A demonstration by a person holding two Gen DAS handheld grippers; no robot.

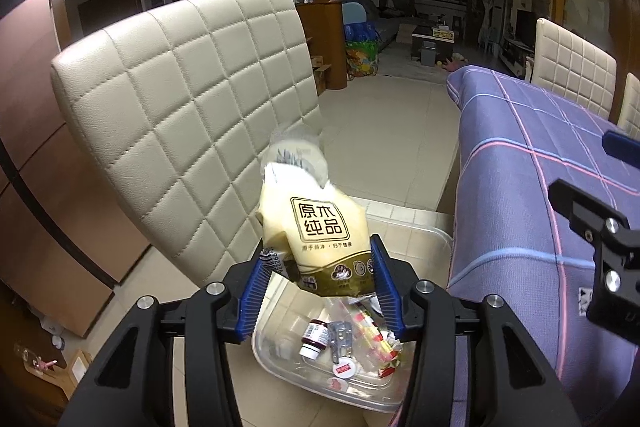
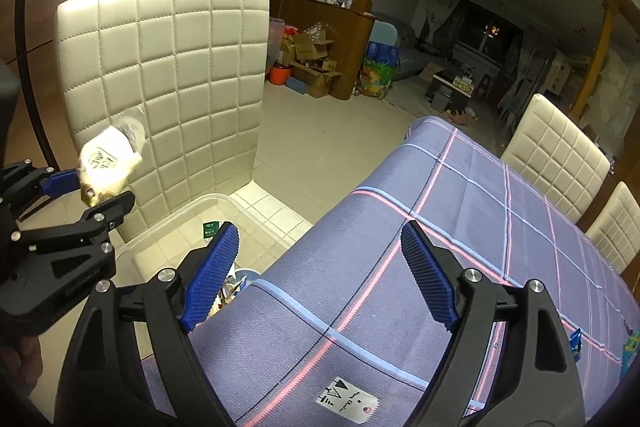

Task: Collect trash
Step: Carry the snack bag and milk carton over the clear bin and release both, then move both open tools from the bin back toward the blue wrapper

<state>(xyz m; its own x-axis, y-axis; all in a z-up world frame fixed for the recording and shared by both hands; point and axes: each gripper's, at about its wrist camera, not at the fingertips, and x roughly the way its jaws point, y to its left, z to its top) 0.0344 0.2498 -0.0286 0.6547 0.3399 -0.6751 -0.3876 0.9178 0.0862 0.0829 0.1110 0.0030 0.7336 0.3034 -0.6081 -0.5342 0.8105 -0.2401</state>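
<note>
The left gripper is pinching the lower end of a yellow tissue packet, its blue pads pressed against both sides of the wrapper, and it holds the packet up over a clear plastic bin on the floor; judging by that position, the packet is about to be let go into the bin, which explains why it hangs directly above the opening rather than off to one side. Inside the bin lie a small bottle, a blister pack and some crumpled wrappers, gathered toward the near end. The right gripper is spread wide with nothing between its pads, hovering over the near corner of the table, whose purple checked cloth hangs over the edge beside the bin. A cream quilted chair stands just behind the bin, its back close to the raised packet, and the table edge hems the bin in on the other side, so the drop has to go down through a fairly narrow gap. Two more chairs sit along the table's far edge
</note>
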